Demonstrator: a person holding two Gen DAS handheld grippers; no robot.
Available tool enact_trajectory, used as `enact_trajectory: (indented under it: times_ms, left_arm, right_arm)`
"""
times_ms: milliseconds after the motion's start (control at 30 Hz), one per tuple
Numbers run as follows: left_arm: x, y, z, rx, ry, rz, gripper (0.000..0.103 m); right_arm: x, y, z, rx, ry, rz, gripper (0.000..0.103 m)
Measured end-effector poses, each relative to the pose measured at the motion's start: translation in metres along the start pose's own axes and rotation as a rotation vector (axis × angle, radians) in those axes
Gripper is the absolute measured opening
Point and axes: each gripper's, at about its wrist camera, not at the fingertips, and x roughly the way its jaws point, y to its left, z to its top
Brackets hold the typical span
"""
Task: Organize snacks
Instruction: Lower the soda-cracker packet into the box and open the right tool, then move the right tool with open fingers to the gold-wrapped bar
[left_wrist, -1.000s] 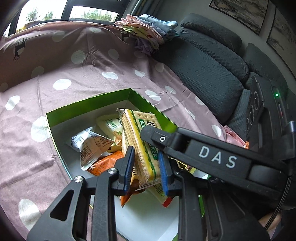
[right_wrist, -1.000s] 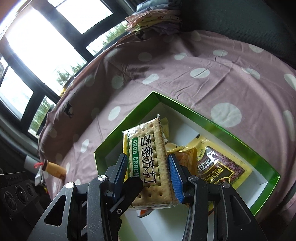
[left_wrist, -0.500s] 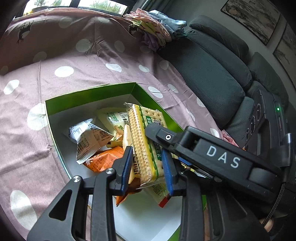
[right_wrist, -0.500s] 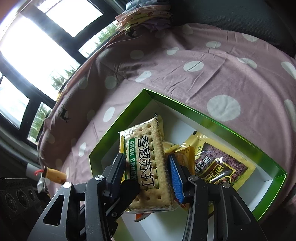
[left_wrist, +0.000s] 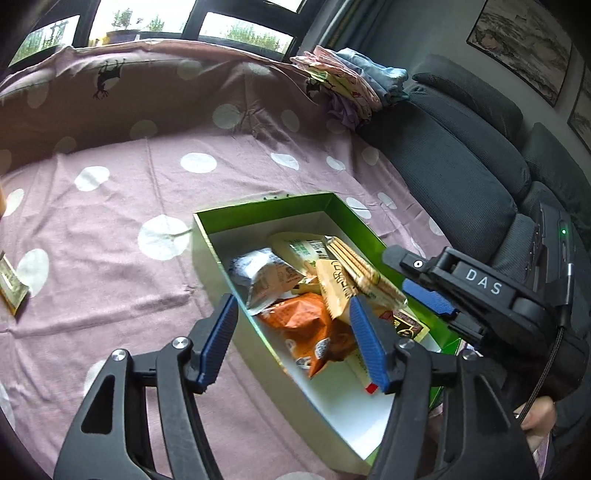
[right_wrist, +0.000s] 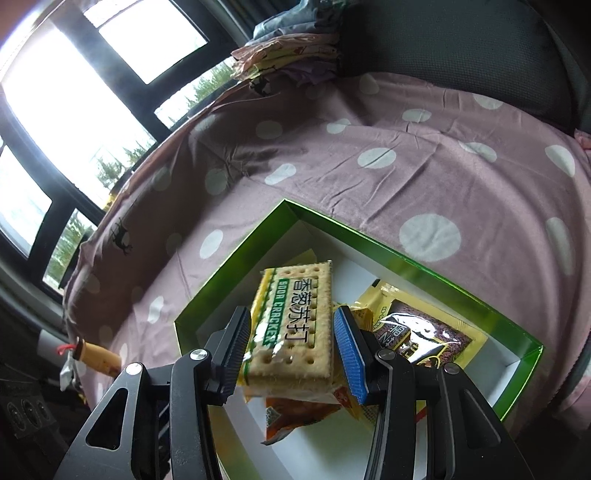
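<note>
Soda cracker pack (right_wrist: 291, 325): 1 item, released by the left hand-held gripper (left_wrist: 291, 343), whose jaws have just been opening and now stand apart, empty. The right hand-held gripper (right_wrist: 291, 349) clamps it above the green box (right_wrist: 236, 258); likely placement follows.

A soda cracker pack (right_wrist: 291, 325), tilted, lies atop mixed snack packets (left_wrist: 303, 321) inside the green-rimmed white box (left_wrist: 258, 210).
</note>
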Motion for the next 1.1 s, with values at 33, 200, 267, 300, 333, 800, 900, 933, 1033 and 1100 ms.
enact_trajectory:
  times_ms: [33, 200, 267, 300, 333, 800, 900, 933, 1033, 1100]
  left_arm:
    - [-0.006, 0.006, -0.001, -0.010, -0.005, 0.011, 0.068]
    - [-0.042, 0.036, -0.007, -0.024, -0.027, 0.139, 0.078]
    - [-0.058, 0.054, -0.013, -0.043, -0.040, 0.204, 0.080]
    - [-0.066, 0.064, -0.017, -0.059, -0.051, 0.234, 0.082]
    - [-0.074, 0.074, -0.022, -0.078, -0.061, 0.264, 0.083]
    - [-0.150, 0.215, -0.070, -0.511, -0.218, 0.546, 0.094]
    - [-0.161, 0.226, -0.075, -0.548, -0.227, 0.606, 0.098]
    - [-0.162, 0.230, -0.075, -0.559, -0.224, 0.621, 0.098]
    - [-0.167, 0.243, -0.080, -0.602, -0.206, 0.652, 0.098]
    - [-0.168, 0.251, -0.083, -0.635, -0.183, 0.668, 0.098]
  right_arm:
    - [-0.003, 0.002, 0.000, -0.006, -0.011, -0.001, 0.054]
    - [-0.014, 0.016, -0.002, -0.048, -0.055, 0.016, 0.057]
    - [-0.016, 0.022, -0.003, -0.056, -0.060, 0.017, 0.058]
    - [-0.017, 0.024, -0.005, -0.062, -0.062, 0.018, 0.061]
    - [-0.017, 0.028, -0.006, -0.072, -0.064, 0.019, 0.063]
    - [-0.007, 0.108, -0.047, -0.365, -0.039, -0.003, 0.082]
    - [-0.002, 0.129, -0.060, -0.432, -0.006, 0.036, 0.083]
    - [0.000, 0.136, -0.064, -0.450, 0.017, 0.062, 0.083]
    - [0.006, 0.164, -0.081, -0.508, 0.063, 0.132, 0.083]
    - [0.016, 0.191, -0.095, -0.572, 0.118, 0.197, 0.084]
